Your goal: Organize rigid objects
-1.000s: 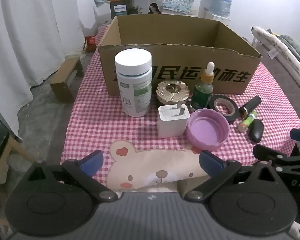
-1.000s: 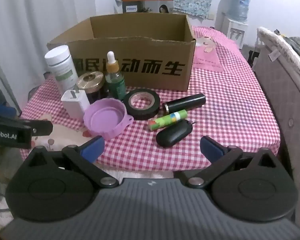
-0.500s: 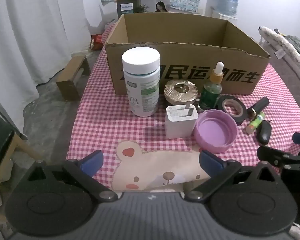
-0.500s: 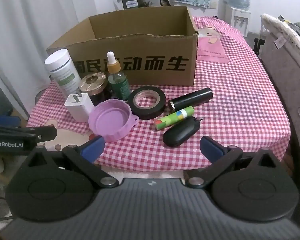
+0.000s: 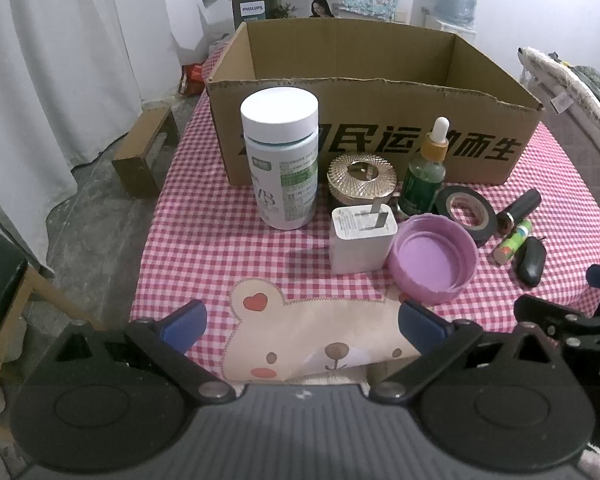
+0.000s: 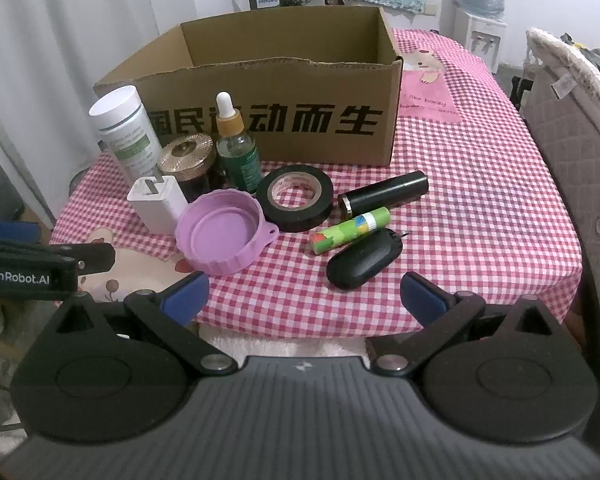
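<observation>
An open cardboard box (image 5: 364, 92) (image 6: 268, 80) stands at the back of the pink checked table. In front of it stand a white bottle (image 5: 281, 164) (image 6: 126, 132), a gold-lidded jar (image 5: 361, 178) (image 6: 186, 158), a green dropper bottle (image 5: 426, 172) (image 6: 238, 152), a white charger (image 5: 361, 238) (image 6: 159, 204), a purple lid (image 5: 434, 264) (image 6: 224, 236), black tape (image 5: 466, 214) (image 6: 300, 202), a black tube (image 6: 382, 196), a green glue stick (image 6: 350, 230) and a black oval case (image 6: 364, 258). My left gripper (image 5: 302, 326) and right gripper (image 6: 304, 298) are open and empty at the table's near edge.
A bear patch (image 5: 320, 336) marks the cloth at the front. A small wooden stool (image 5: 146, 156) stands on the floor at the left. A padded headboard (image 6: 564, 120) borders the table's right side. White curtains hang at the left.
Both grippers have risen and tilted slightly, so the objects sit lower and a little further right in view. Nothing on the table has moved.
</observation>
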Demonstrator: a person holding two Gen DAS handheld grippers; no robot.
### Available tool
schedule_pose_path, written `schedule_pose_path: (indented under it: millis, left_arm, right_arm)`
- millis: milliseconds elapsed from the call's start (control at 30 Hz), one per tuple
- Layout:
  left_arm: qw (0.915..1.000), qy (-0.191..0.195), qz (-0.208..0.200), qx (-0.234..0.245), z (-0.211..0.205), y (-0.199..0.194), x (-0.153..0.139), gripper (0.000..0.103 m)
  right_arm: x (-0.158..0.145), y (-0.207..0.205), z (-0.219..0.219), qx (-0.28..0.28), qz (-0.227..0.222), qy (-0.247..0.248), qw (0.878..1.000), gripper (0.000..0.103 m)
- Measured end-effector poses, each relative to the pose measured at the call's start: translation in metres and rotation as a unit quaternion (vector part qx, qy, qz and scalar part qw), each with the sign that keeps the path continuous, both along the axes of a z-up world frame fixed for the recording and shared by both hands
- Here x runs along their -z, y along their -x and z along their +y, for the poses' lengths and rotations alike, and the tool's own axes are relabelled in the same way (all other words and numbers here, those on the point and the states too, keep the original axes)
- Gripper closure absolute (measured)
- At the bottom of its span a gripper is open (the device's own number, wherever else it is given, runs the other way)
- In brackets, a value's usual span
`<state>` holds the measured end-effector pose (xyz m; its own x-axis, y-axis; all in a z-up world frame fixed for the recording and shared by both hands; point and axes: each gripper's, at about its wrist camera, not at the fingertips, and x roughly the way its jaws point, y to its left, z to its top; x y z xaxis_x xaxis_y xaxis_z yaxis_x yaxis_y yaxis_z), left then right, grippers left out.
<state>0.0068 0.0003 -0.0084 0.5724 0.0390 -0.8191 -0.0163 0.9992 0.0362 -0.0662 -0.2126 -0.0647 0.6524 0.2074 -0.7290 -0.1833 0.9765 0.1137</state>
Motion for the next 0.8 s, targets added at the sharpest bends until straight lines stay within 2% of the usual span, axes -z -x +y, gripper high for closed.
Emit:
schedule_pose_path:
  millis: [800]
  left_arm:
    - [1.0000,-0.002,0.003,-0.002,0.0021,0.0022,0.0009,0.001]
  right_arm:
    - [-0.0011,-0.0029,-0.0004,-0.008,0.001,-0.004,1.000,0.001]
